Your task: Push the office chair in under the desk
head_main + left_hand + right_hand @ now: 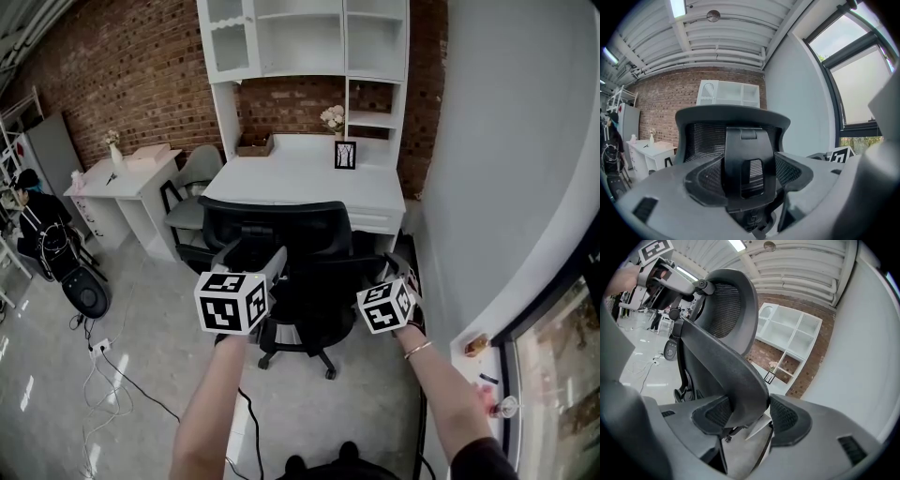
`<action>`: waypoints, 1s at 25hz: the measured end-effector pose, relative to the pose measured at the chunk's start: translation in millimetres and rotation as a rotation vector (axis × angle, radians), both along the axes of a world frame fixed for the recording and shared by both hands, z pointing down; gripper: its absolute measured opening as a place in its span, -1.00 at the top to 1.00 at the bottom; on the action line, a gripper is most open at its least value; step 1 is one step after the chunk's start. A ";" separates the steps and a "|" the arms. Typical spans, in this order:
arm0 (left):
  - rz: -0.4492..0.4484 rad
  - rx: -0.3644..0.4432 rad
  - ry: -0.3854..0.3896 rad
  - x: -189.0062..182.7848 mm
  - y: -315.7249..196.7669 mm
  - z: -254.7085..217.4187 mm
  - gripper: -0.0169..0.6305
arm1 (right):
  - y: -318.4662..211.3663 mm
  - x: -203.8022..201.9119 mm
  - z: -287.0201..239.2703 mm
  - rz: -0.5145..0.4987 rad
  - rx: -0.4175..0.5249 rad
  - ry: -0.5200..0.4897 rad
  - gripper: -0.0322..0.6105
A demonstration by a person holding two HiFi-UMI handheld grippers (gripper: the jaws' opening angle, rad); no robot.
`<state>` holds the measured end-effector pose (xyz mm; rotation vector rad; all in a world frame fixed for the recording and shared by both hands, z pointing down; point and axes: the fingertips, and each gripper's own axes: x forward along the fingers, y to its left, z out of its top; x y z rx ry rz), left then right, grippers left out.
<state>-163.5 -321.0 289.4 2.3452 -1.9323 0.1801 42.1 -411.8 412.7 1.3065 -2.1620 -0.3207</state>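
A black mesh office chair (302,251) stands on the floor just in front of the white desk (281,180), its back toward me. My left gripper (267,269) is at the chair's back, left of centre. In the left gripper view it (747,177) is shut on the black centre spine (744,154) of the backrest, pads against both sides. My right gripper (395,274) is at the backrest's right side. In the right gripper view it (750,417) is shut on the curved outer rim of the backrest (740,380).
A grey chair (192,192) and a small white side desk (127,173) stand left of the desk. A picture frame (345,155) and flowers (332,117) sit on the desk under a white shelf unit (309,37). Cables (103,361) lie on the floor at left; a wall (506,169) runs at right.
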 end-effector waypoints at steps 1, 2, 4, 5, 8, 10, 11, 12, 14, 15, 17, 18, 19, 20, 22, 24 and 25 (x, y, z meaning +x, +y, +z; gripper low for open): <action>0.001 -0.001 0.000 -0.6 1.3 0.1 0.02 | 4.5 0.9 -0.8 0.000 0.005 -0.004 0.13; 0.002 -0.004 0.001 -1.4 2.5 -0.2 0.02 | 9.4 1.8 -1.6 -0.003 0.010 -0.009 0.14; -0.003 -0.006 0.002 -2.9 5.4 -1.1 0.02 | 19.3 5.1 -2.7 -0.008 0.016 -0.022 0.15; -0.006 -0.005 0.001 -3.7 7.8 -1.5 0.02 | 24.3 7.5 -2.9 -0.008 0.016 -0.030 0.17; -0.009 0.006 -0.011 -3.7 19.5 -0.4 0.02 | 40.0 14.6 -2.3 -0.008 0.010 -0.061 0.20; -0.002 0.010 -0.012 -0.5 29.4 2.5 0.02 | 50.6 19.3 -1.2 -0.005 0.003 -0.084 0.22; 0.001 0.012 -0.007 1.1 34.7 4.6 0.02 | 56.1 20.8 -0.4 -0.002 0.000 -0.096 0.23; 0.003 0.014 -0.001 1.9 40.2 7.2 0.03 | 61.9 21.3 0.6 0.000 -0.004 -0.111 0.25; 0.002 0.012 0.010 1.4 51.4 14.4 0.03 | 73.6 19.7 1.8 0.002 -0.011 -0.146 0.28; 0.001 0.009 0.015 0.8 56.8 18.9 0.03 | 79.3 18.3 1.9 0.004 -0.015 -0.166 0.31; 0.002 -0.003 0.026 0.1 67.8 30.1 0.07 | 91.8 16.0 2.2 0.010 -0.028 -0.204 0.35; 0.003 -0.011 0.032 -0.1 73.5 36.6 0.08 | 98.8 14.5 2.1 0.010 -0.033 -0.222 0.39; 0.004 -0.021 0.036 -0.5 79.3 43.3 0.10 | 106.1 12.6 1.6 0.009 -0.038 -0.240 0.42; 0.005 -0.031 0.040 -1.4 84.9 49.8 0.13 | 113.6 10.3 1.1 0.006 -0.042 -0.257 0.45; 0.006 -0.048 0.047 -4.5 95.9 61.7 0.21 | 128.6 4.6 1.4 0.000 -0.053 -0.288 0.51; 0.007 -0.062 0.056 -7.1 107.5 72.9 0.31 | 145.0 -1.5 2.3 -0.007 -0.066 -0.318 0.58; 0.008 -0.068 0.060 -7.6 113.6 78.6 0.36 | 153.5 -4.1 3.1 -0.008 -0.073 -0.335 0.63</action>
